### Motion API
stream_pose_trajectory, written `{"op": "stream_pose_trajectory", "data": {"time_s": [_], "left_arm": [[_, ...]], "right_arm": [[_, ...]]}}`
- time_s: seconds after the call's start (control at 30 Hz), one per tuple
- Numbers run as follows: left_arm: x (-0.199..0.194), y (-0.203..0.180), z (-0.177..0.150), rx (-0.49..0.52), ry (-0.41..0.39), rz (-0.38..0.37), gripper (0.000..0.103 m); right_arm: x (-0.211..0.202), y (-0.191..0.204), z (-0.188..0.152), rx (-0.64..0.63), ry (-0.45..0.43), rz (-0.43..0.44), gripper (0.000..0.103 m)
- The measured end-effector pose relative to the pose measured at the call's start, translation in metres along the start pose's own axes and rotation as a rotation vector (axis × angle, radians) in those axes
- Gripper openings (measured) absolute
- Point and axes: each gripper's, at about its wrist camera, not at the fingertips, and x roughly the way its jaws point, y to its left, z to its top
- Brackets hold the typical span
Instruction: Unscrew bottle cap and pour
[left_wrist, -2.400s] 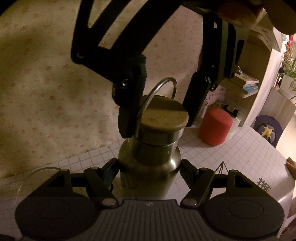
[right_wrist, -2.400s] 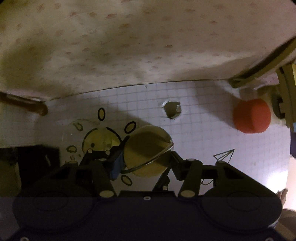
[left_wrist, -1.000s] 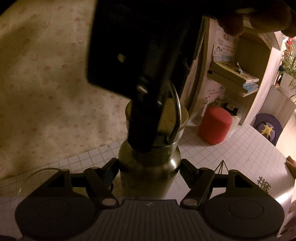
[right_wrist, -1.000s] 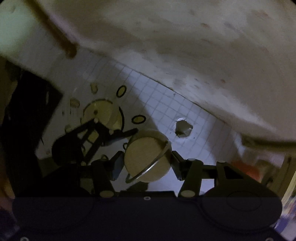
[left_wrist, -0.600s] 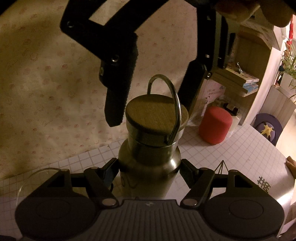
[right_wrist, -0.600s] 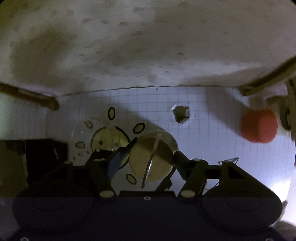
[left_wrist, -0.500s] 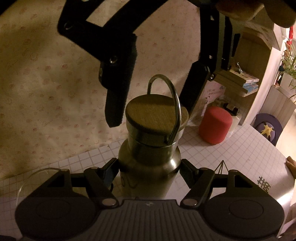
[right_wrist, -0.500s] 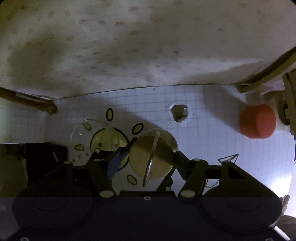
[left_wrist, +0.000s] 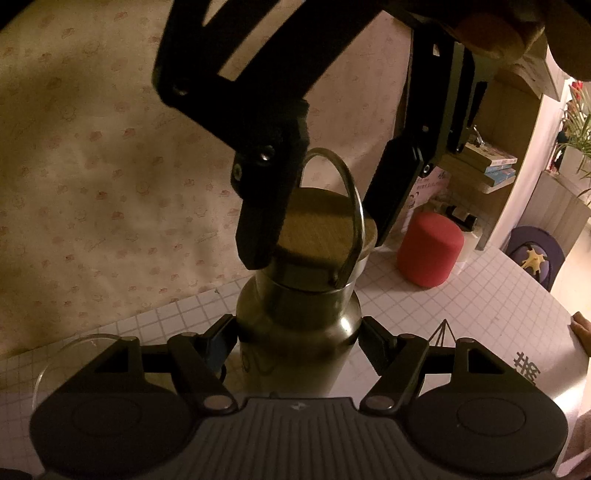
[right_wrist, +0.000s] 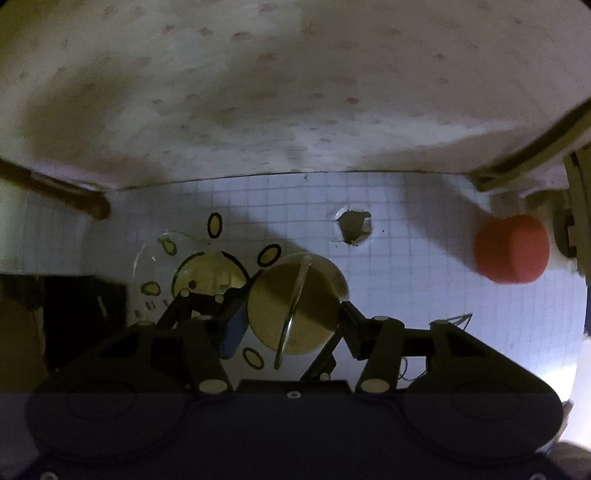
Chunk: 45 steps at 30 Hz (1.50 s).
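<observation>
The steel bottle (left_wrist: 297, 332) stands upright on the gridded table (left_wrist: 480, 295), clenched at its shoulder by the left gripper (left_wrist: 297, 341). The right gripper (right_wrist: 291, 317) clasps its wood-topped cap (right_wrist: 293, 308) from above. A red cylinder (left_wrist: 430, 249) sits at two o'clock, a glass (right_wrist: 166, 266) at ten.

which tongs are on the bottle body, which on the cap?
Left tongs clamp the steel bottle body; right tongs straddle the wooden cap from above.

Black printed character, unreadable, on table sheet (left_wrist: 532, 373)
</observation>
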Motion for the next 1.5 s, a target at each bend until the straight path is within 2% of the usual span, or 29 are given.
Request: {"op": "stream_pose_trajectory", "data": {"time_s": [0.27,0.47,0.67,0.77,0.9,1.0,1.27,1.5], "left_arm": [[0.000,-0.001,0.000,-0.004,0.000,0.002,0.070],[0.000,-0.001,0.000,-0.003,-0.002,0.002,0.070],[0.000,-0.001,0.000,-0.004,-0.001,0.002,0.070],[0.000,-0.002,0.000,-0.002,-0.004,0.003,0.070],[0.000,-0.001,0.000,0.000,-0.004,0.000,0.070],[0.000,-0.002,0.001,0.000,-0.004,0.001,0.070],[0.000,-0.002,0.001,-0.001,-0.005,0.002,0.070],[0.000,-0.002,0.001,-0.001,-0.006,0.001,0.070]], "right_arm": [[0.000,0.011,0.001,-0.178,0.019,-0.012,0.054],[0.002,0.025,-0.005,-0.391,0.042,-0.044,0.054],[0.007,0.045,-0.016,-0.642,0.081,-0.128,0.053],[0.009,0.050,-0.019,-0.709,0.097,-0.159,0.052],[0.011,0.052,-0.020,-0.729,0.106,-0.177,0.052],[0.011,0.049,-0.016,-0.670,0.108,-0.167,0.053],[0.001,0.024,0.003,-0.321,0.094,-0.062,0.055],[-0.002,0.009,0.010,-0.099,0.078,-0.017,0.055]]}}
